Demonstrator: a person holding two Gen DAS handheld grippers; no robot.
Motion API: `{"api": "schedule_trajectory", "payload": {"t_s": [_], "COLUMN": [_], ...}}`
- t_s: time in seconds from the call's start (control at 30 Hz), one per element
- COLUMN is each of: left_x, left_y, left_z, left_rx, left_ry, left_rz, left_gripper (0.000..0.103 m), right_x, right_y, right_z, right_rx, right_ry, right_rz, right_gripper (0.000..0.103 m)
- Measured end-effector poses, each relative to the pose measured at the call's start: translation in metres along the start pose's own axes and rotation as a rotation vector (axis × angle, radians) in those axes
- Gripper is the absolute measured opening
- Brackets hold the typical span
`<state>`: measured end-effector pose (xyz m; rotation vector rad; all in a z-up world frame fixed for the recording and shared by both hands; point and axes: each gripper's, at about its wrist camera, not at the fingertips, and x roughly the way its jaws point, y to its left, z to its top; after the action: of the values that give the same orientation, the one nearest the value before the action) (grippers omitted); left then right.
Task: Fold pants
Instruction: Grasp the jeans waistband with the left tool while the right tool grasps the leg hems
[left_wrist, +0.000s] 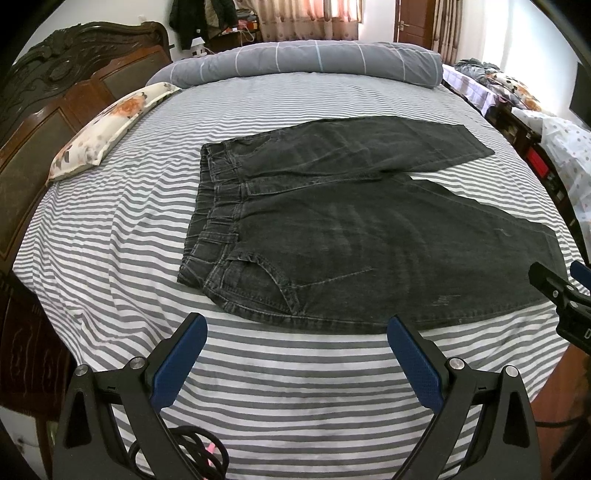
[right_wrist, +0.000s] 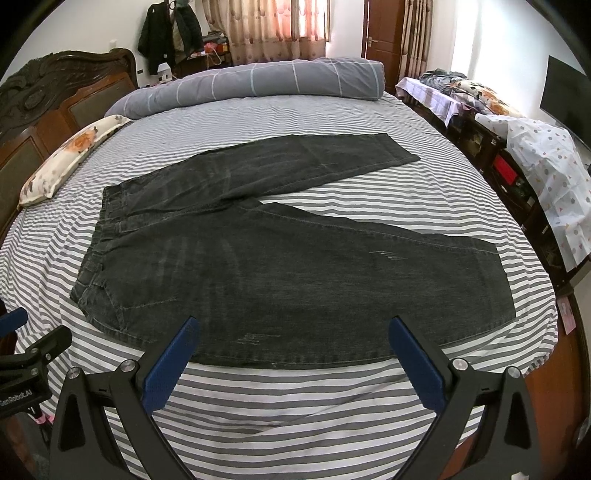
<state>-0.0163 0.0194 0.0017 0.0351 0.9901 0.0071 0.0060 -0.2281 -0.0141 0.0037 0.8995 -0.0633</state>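
Dark grey denim pants (left_wrist: 332, 236) lie flat on the striped bed, waistband to the left, both legs spread apart toward the right. They also show in the right wrist view (right_wrist: 295, 273). My left gripper (left_wrist: 297, 325) is open and empty, just in front of the pants' near edge by the waistband pocket. My right gripper (right_wrist: 295, 328) is open and empty, its fingertips over the near edge of the closer leg. The right gripper also shows at the right edge of the left wrist view (left_wrist: 557, 288).
The bed sheet (left_wrist: 295, 387) is grey and white striped. A floral pillow (left_wrist: 107, 129) lies at the left by the dark wooden headboard (left_wrist: 44, 110). A rolled grey duvet (left_wrist: 303, 61) lies along the far side. A cluttered bench (right_wrist: 517, 155) stands at the right.
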Motion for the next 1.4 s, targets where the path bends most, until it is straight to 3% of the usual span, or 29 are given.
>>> {"api": "schedule_trajectory", "payload": {"t_s": [0.5, 0.83, 1.03, 1.1, 1.3, 1.4], "left_x": [0.012, 0.057, 0.105, 0.122, 0.160, 0.177], "left_y": [0.000, 0.028, 0.067, 0.085, 0.135, 0.157], "left_z": [0.010, 0.029, 0.054, 0.066, 0.109, 0.132], "left_rx": [0.009, -0.035, -0.114, -0.145, -0.246, -0.311], "left_ry": [0.018, 0.080, 0.155, 0.167, 0.129, 0.096], "left_rz": [0.003, 0.020, 0.025, 0.017, -0.076, -0.124], "left_gripper": [0.098, 0.096, 0.084, 0.074, 0.052, 0.047], "right_x": [0.008, 0.046, 0.078, 0.089, 0.130, 0.152], "right_y": [-0.005, 0.016, 0.035, 0.040, 0.059, 0.073], "right_z": [0.001, 0.020, 0.048, 0.059, 0.094, 0.111], "right_rx": [0.002, -0.051, -0.101, -0.103, -0.109, -0.128], "right_ry": [0.012, 0.086, 0.130, 0.138, 0.153, 0.153], "right_rz": [0.003, 0.016, 0.015, 0.018, 0.034, 0.042], "right_gripper": [0.101, 0.101, 0.101, 0.101, 0.101, 0.101]}}
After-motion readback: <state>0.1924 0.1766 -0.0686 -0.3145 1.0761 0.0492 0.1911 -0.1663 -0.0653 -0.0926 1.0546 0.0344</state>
